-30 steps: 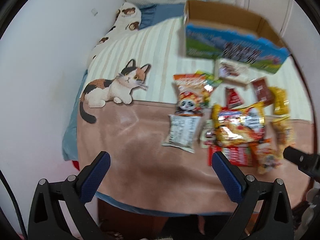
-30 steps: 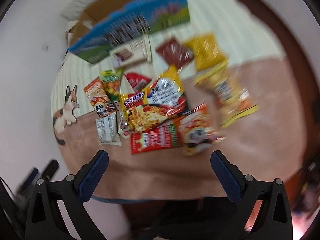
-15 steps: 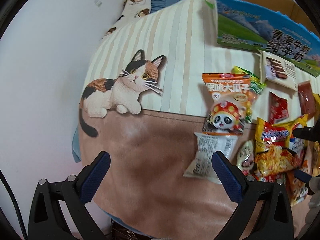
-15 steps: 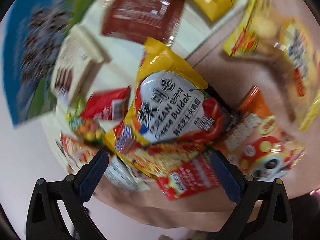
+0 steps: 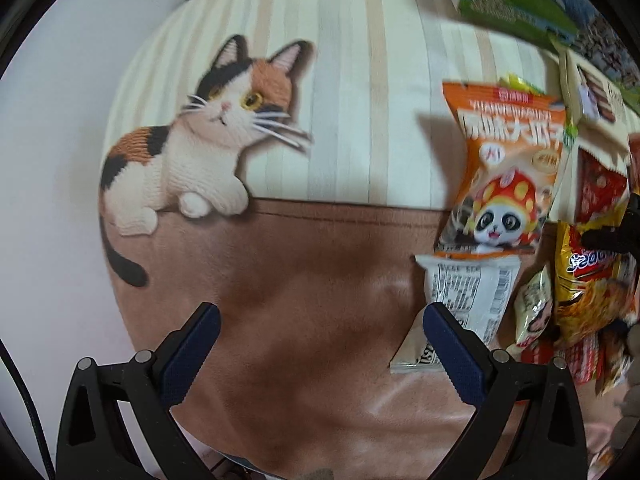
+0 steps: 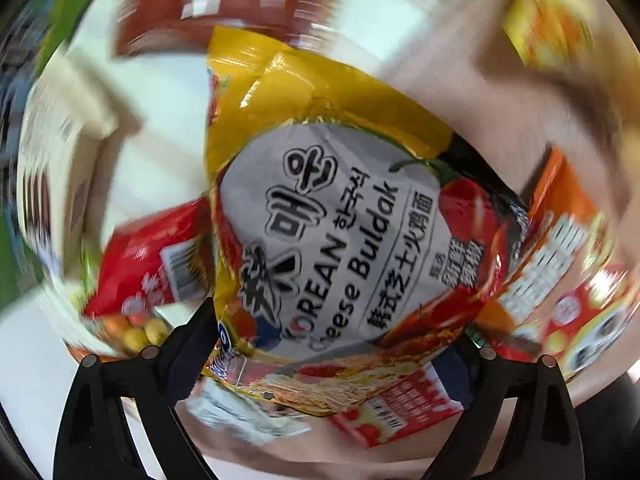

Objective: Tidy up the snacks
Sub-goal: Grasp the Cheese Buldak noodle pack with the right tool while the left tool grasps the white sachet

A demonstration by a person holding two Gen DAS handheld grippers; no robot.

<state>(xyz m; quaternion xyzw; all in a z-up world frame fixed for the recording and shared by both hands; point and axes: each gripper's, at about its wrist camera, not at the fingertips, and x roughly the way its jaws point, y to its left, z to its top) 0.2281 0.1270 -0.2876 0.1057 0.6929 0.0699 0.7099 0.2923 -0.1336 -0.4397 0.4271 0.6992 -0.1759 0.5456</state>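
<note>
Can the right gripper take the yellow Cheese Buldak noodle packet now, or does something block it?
Probably yes. The right gripper has just been closing, with the noodle packet between its jaws, lying on top of the pile.

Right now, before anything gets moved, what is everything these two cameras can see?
blanket: one, cream-striped above, brown below, under everything
cat picture: one, calico, printed on the blanket, left
box: one, green and blue, top right
panda packets: two, orange; one right of the cat, one right of the noodles
labelled packet: one, white, just below the first panda packet
noodle packet: one, yellow, on top of the pile
red packet: one, left of the noodles
left tongs: blue pads, open, empty, over the brown part
right tongs: jaws just been closing, noodle packet between them; a grip is not clear
</note>
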